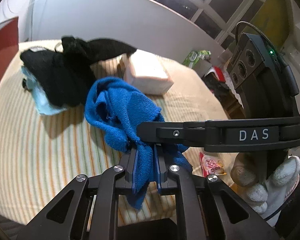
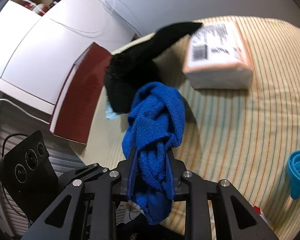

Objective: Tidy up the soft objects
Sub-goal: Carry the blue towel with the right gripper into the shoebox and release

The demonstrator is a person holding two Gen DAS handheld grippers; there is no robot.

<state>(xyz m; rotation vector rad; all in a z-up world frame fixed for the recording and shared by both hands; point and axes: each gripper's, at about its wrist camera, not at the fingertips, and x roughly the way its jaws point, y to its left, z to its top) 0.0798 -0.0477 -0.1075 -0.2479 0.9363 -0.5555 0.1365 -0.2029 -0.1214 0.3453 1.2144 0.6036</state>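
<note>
Open striped bedding point(image 1: 40, 150) left of the towel point(image 1: 114, 108) and between towel and pack point(image 2: 220, 60). Blocked ahead by black clothes point(image 1: 66, 76), piled on a pale blue cloth point(image 1: 44, 104) and touching the towel's far edge. Hemmed by a red box point(image 2: 84, 92) to the left, a blue funnel point(image 2: 299, 174) near the right edge.

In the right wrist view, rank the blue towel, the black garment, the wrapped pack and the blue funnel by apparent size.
1. blue towel, though it is nearest the camera, so this is unsure
2. black garment and wrapped pack, too alike to rank
3. blue funnel
</note>
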